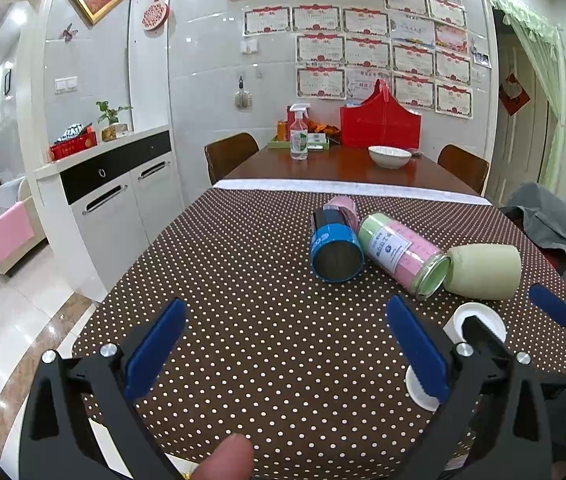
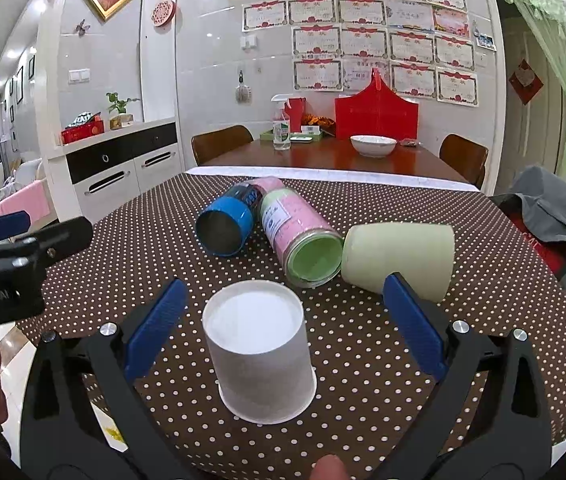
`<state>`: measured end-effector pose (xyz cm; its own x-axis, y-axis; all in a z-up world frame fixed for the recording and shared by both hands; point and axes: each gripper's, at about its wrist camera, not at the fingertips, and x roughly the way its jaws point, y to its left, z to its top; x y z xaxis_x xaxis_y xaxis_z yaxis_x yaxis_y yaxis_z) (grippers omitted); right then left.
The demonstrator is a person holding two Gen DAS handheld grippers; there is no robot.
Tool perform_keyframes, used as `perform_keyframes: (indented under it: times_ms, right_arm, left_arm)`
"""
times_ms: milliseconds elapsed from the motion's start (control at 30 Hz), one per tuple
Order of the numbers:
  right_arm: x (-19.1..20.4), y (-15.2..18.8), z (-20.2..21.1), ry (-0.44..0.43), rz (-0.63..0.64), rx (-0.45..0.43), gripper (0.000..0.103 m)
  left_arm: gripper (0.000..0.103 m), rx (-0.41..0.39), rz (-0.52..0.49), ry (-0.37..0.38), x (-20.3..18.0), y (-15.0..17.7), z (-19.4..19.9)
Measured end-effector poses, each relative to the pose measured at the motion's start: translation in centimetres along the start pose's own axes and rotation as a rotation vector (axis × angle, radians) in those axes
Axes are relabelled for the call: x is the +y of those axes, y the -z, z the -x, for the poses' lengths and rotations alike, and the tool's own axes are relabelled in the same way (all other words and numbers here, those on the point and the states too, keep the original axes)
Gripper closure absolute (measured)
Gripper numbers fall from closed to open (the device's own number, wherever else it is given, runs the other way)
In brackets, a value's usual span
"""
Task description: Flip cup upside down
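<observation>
A white paper cup [image 2: 261, 350] stands upside down, base up, on the dotted tablecloth [image 2: 363, 340]. My right gripper [image 2: 283, 328] is open, its blue fingers apart on either side of the cup without touching it. In the left wrist view the cup [image 1: 479, 320] is partly hidden behind the right gripper's finger. My left gripper [image 1: 283, 352] is open and empty over bare cloth, to the left of the cup.
Lying on their sides beyond the cup are a blue can [image 2: 225, 226], a pink and green glass jar [image 2: 303, 236] and a pale green cup [image 2: 401, 256]. Farther back are a white bowl [image 2: 373, 145], a spray bottle [image 2: 281, 128] and a red bag [image 2: 375, 116].
</observation>
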<state>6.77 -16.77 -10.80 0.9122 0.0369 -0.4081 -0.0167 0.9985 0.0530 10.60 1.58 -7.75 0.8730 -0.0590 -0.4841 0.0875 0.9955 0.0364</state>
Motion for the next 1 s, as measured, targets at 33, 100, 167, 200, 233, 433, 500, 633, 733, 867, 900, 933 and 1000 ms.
perform_keyframes:
  times_ms: [33,100,167,200,233,433,500,633,733,867,900,933,1000]
  right_arm:
    - [-0.1,-0.1,0.3,0.001,-0.003,-0.005,0.006]
    - [-0.3,-0.6,1.0,0.001,-0.013,-0.018,0.006]
    - [-0.4,-1.0,1.8,0.004,-0.019,-0.031,0.006]
    - [-0.5,-1.3,2.2,0.006,-0.023,-0.04,0.006]
    - [-0.5,-1.6,2.6,0.01,-0.025,-0.045,0.006]
    - [-0.9,-3.0,5.1,0.025,-0.046,-0.084,0.006]
    - [-1.1,-3.3,5.8,0.039,-0.053,-0.09,0.006]
    - [-1.6,-3.9,7.3,0.07,-0.068,-0.096,0.006]
    - [-2.1,-4.2,8.6,0.079,-0.082,-0.11,0.006]
    - [-2.3,-4.4,10.0,0.097,-0.076,-0.137,0.006]
    - [-2.4,-4.4,10.4,0.1,-0.076,-0.144,0.006]
    - [-2.4,-4.3,10.6,0.101,-0.077,-0.146,0.006]
    - [-2.4,-4.2,10.9,0.102,-0.078,-0.149,0.006]
  left_arm:
    - [0.004,-0.007,0.001,0.0,-0.1,-0.1,0.3]
    - [0.004,-0.028,0.004,-0.002,-0.1,-0.2,0.9]
    - [0.004,-0.052,0.003,-0.008,-0.2,-0.5,1.7]
    - [0.004,-0.061,0.002,-0.009,-0.2,-0.5,2.0]
    - [0.004,-0.069,0.0,-0.01,-0.2,-0.7,2.2]
    - [0.004,-0.13,-0.031,-0.036,-0.9,-1.1,4.4]
    - [0.004,-0.149,-0.037,-0.046,-1.2,-1.2,5.2]
    - [0.004,-0.166,-0.045,-0.05,-1.7,-1.3,6.2]
    - [0.004,-0.179,-0.041,-0.045,-1.9,-1.3,7.1]
    - [0.004,-0.205,-0.035,-0.055,-2.1,-1.3,8.2]
    - [0.004,-0.217,-0.034,-0.059,-2.1,-1.2,8.6]
    - [0.004,-0.224,-0.035,-0.061,-2.2,-1.2,8.9]
    - [0.004,-0.24,-0.032,-0.067,-2.2,-1.3,9.5]
